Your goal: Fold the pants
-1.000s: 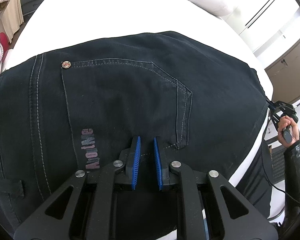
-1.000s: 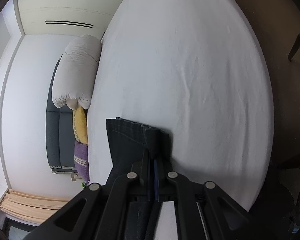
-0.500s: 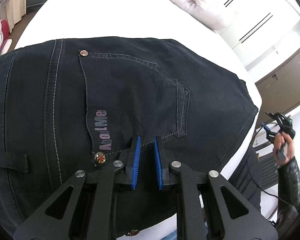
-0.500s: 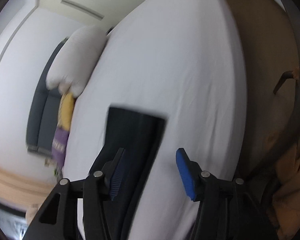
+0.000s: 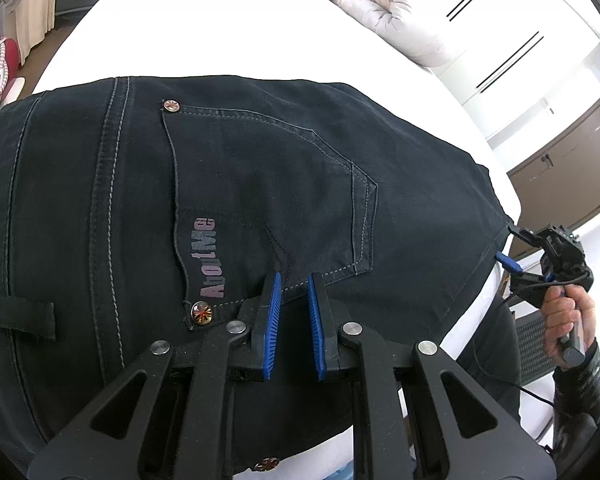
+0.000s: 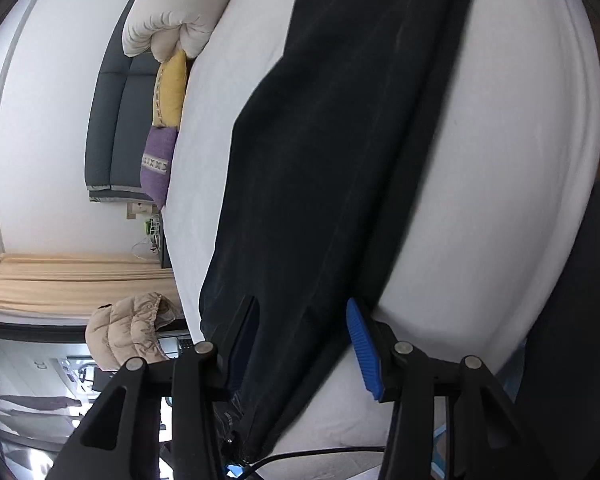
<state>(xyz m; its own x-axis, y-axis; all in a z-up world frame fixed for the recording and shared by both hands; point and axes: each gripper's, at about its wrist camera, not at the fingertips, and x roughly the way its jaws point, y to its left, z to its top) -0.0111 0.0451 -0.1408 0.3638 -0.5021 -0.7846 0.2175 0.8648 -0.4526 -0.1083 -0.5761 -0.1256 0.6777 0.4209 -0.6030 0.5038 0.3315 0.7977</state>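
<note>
**A:** Two grippers are in view. Where are the black jeans (image 5: 260, 168)?

**B:** They lie flat on the white bed (image 5: 228, 32), seat side up. In the left wrist view they fill the middle of the frame. The back pocket (image 5: 268, 184) is at the centre. The pale lettering (image 5: 208, 258) runs down the pocket's edge toward 7 o'clock and ends at a copper rivet (image 5: 201, 314).

**A:** And the left gripper (image 5: 295, 316)?

**B:** It sits at 6 o'clock, with its tips at the pocket's top seam. Its blue pads (image 5: 272, 320) stand nearly together, leaving only a narrow slit. Dark denim shows through the slit and a crease runs up from it. I cannot tell whether the pads pinch the cloth or only rest over it.

**A:** The right gripper (image 6: 300, 320)?

**B:** Its jaws are about half apart and are closing. In its own view the folded legs run from 6 o'clock up to 12 o'clock and pass under the gap between the fingers. The pads do not press on the denim, so it holds nothing. In the left wrist view it appears at 4 o'clock, just off the jeans' edge. A hand (image 5: 566, 320) in a shiny black sleeve carries it.

**A:** Anything else on the bed?

**B:** In the right wrist view a rolled cream duvet (image 6: 172, 20) is at 11 o'clock. Below it, toward 10 o'clock, are a yellow pillow (image 6: 170, 92) and a purple pillow (image 6: 158, 164), all well apart from the jeans.
</note>
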